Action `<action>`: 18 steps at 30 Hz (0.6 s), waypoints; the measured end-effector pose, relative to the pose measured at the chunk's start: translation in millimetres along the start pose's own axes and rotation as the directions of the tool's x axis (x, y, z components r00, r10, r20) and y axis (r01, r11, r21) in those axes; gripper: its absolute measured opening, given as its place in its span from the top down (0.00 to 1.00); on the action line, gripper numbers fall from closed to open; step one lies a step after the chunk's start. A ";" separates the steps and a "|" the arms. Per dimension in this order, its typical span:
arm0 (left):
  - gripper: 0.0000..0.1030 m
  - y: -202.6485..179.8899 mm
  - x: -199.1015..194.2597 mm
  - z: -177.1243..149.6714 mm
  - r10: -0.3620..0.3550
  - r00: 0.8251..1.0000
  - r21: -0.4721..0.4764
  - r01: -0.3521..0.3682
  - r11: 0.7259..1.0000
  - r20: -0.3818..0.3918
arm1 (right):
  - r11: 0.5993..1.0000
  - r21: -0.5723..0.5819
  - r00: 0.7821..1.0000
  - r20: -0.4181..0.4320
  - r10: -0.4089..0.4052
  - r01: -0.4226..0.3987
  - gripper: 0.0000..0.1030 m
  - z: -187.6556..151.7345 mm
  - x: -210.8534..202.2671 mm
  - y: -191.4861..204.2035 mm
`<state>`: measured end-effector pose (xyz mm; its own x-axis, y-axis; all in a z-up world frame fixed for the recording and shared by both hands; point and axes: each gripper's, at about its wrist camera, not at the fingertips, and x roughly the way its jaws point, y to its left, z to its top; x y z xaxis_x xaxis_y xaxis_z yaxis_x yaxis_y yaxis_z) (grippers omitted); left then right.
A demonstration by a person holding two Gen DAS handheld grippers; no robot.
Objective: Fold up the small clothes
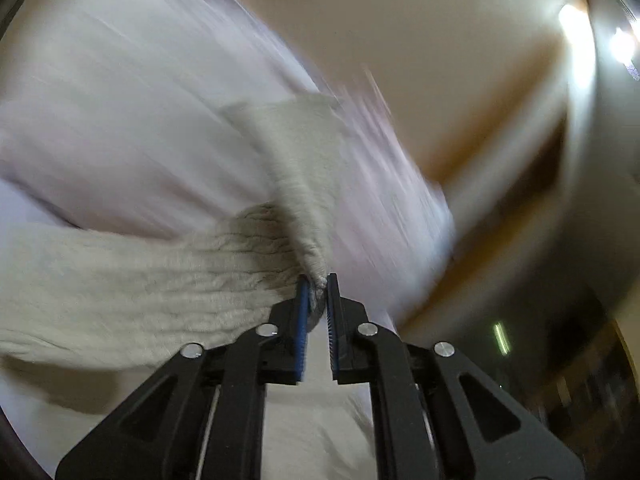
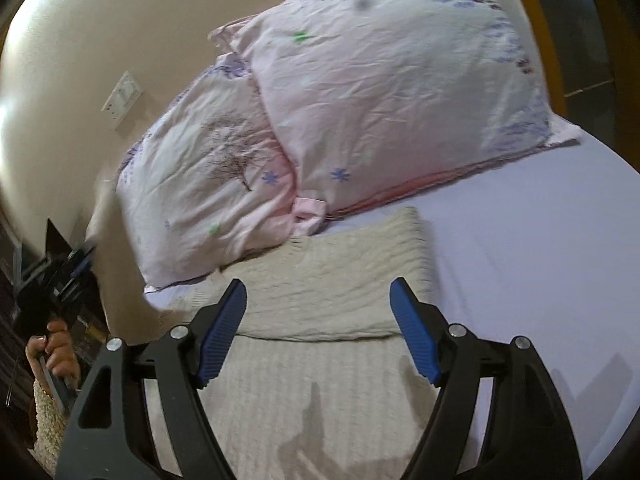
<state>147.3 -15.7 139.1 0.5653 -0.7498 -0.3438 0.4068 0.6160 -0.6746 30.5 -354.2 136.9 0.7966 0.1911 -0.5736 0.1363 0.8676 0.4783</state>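
Bed [image 2: 540, 260] w/ pillows [image 2: 400, 92] far: cream knit [image 2: 320, 280] partly folded. Left tongs [image 1: 316, 292] pinching its corner, lifted; right tongs [image 2: 316, 320] spread, empty. More folds prob. left.

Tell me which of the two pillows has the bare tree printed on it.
The left pillow, nearer the wall, partly tucked under the other. It shows a dark bare tree; the right pillow has only blue flowers and purple sprigs.

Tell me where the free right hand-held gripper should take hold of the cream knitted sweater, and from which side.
Probably the folded edge of the sweater, just ahead of the open right hand-held gripper. Come straight forward and down from the near side: the ridge is raised and doubled, so both layers fit between the fingers. The left hand-held gripper already pinches a corner on the other side.
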 end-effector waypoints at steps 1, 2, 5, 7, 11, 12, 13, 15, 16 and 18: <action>0.93 -9.4 26.0 -10.1 -0.014 0.997 0.016 0.016 1.000 -0.080 | 1.000 0.005 1.000 -0.004 -0.009 0.009 0.28 -1.0 -2.4 -4.6; 0.93 -17.9 54.6 -24.0 -0.020 0.984 0.031 0.026 0.999 -0.178 | 1.000 0.011 1.000 -0.011 -0.015 0.015 0.28 -1.9 -6.1 -9.5; 0.93 -22.8 66.8 -55.3 0.025 0.963 0.096 0.001 0.995 -0.270 | 1.000 0.005 1.000 -0.016 -0.009 0.009 0.24 -9.1 -29.7 -24.7; 0.92 -22.1 35.5 -65.6 0.070 0.969 0.144 -0.037 0.989 -0.235 | 1.000 -0.017 1.000 -0.025 0.006 -0.007 0.20 -18.9 -48.4 -34.3; 0.86 -7.0 -45.9 -80.1 0.120 0.978 0.159 -0.092 0.983 -0.173 | 0.987 0.021 0.978 -0.136 0.160 -0.159 0.20 -50.4 -77.4 -53.6; 0.83 -4.8 -65.9 -87.8 0.132 0.977 0.159 -0.105 0.982 -0.167 | 0.977 0.051 0.961 -0.177 0.214 -0.208 0.20 -62.2 -85.3 -58.4; 0.77 0.4 -95.4 -99.9 0.153 0.975 0.158 -0.127 0.979 -0.162 | 0.970 0.066 0.947 -0.208 0.244 -0.235 0.20 -71.6 -91.6 -61.1; 0.68 5.1 -128.0 -116.0 0.179 0.971 0.141 -0.158 0.977 -0.159 | 0.960 0.073 0.918 -0.283 0.279 -0.269 0.20 -94.4 -106.1 -64.4; 0.62 13.3 -153.5 -132.5 0.195 0.967 0.113 -0.178 0.977 -0.163 | 0.960 0.073 0.907 -0.316 0.279 -0.269 0.20 -104.1 -110.9 -64.8; 0.57 24.4 -180.5 -154.6 0.225 0.961 0.067 -0.216 0.974 -0.162 | 0.963 0.105 0.879 -0.394 0.270 -0.249 0.22 -127.0 -118.0 -71.3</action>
<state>-55.7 97.4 83.7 0.5181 -0.6212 -0.5880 0.3221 0.7785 -0.5387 -148.1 -380.3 86.0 0.5048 0.5833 -0.6364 -0.0055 0.7394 0.6732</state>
